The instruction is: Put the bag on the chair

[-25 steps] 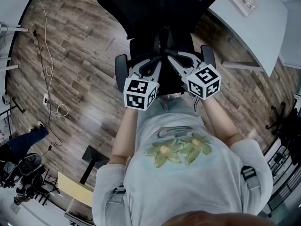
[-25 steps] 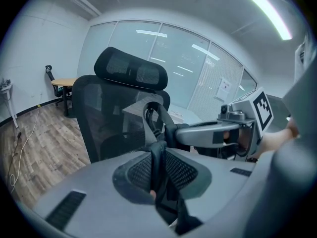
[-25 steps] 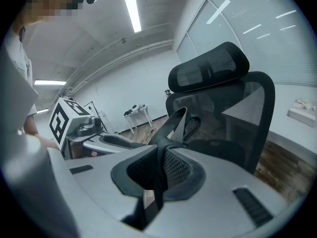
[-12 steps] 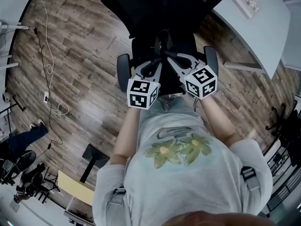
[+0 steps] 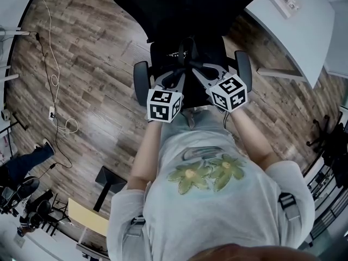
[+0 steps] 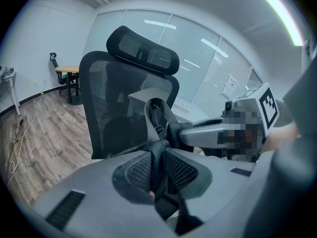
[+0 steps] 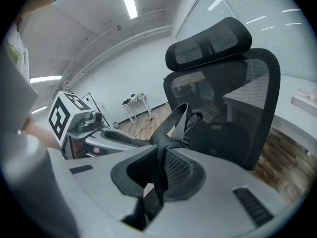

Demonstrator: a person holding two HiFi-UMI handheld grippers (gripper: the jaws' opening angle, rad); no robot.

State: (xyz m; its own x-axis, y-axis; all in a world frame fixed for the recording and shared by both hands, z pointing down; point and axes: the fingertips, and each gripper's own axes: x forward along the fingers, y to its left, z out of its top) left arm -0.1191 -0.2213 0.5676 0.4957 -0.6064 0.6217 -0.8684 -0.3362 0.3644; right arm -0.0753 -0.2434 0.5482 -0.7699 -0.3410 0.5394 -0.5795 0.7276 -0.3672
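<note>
Pinching bag straps [image 7: 176, 120], both jaws seemingly above chair [image 5: 185, 4].

The chair [image 6: 106, 108] has a black see-through mesh back. The floor [image 5: 92, 64] is grainy wood plank with a dull sheen. The bag strap [image 7: 172, 119] is matt woven webbing, dark grey.

Forearms [image 5: 142, 156] stretched forward, side by side. Left gripper [image 5: 178, 76] and right gripper [image 5: 198, 69] tilted downward, tips converging close together. Jaws of each nearly closed, pinching the bag strap [image 6: 158, 157].
</note>
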